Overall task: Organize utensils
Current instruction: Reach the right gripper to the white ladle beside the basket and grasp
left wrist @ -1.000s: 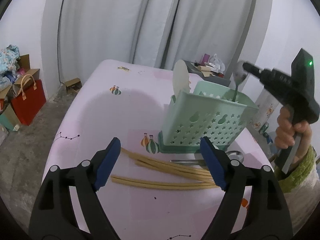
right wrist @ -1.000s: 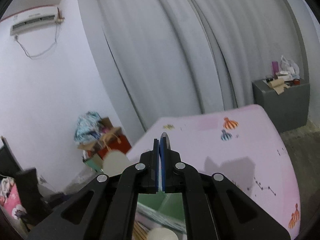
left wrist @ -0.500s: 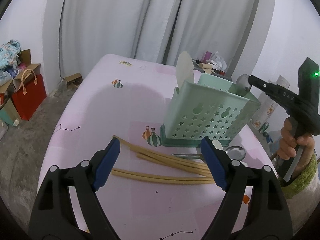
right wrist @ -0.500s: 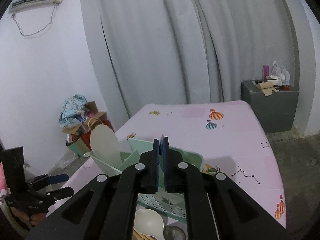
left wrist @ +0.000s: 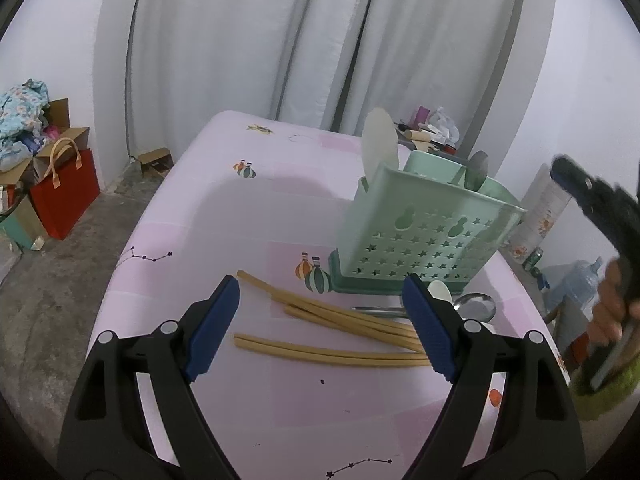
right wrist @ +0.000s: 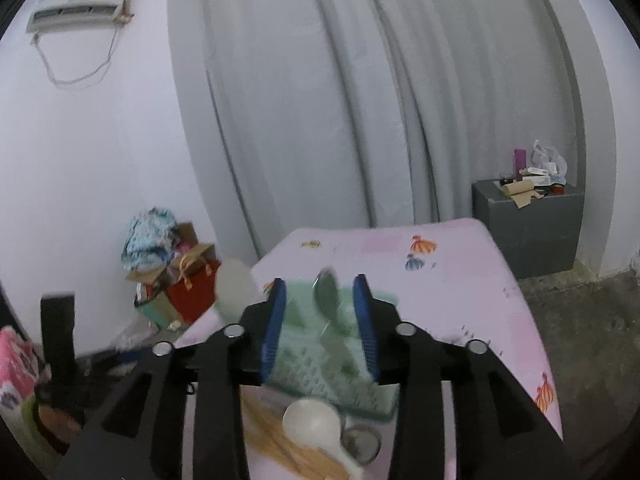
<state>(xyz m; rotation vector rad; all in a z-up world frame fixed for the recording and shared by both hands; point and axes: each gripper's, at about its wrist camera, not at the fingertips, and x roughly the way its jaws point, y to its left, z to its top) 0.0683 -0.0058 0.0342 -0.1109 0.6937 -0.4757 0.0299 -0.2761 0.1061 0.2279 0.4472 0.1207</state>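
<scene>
A mint green utensil holder [left wrist: 424,232] stands on the pink table [left wrist: 248,216]. A metal spoon [left wrist: 478,170] and a white spatula [left wrist: 378,146] stand in it. Several wooden chopsticks [left wrist: 332,320], a metal spoon [left wrist: 476,306] and a white spoon [left wrist: 440,290] lie in front of it. My left gripper [left wrist: 320,324] is open above the chopsticks, empty. My right gripper [right wrist: 320,320] is open above the holder [right wrist: 336,364], with the metal spoon [right wrist: 326,292] standing free between its pads. The right gripper also shows blurred at the right edge of the left wrist view [left wrist: 596,200].
A red paper bag [left wrist: 64,192] and boxes sit on the floor to the left. A grey cabinet [right wrist: 528,224] with clutter stands behind the table. Grey curtains hang at the back. The table's right edge lies close to the holder.
My right gripper has opened and let go of the metal spoon, which now stands in the holder. It has pulled back to the right. My left gripper stays open over the chopsticks.
</scene>
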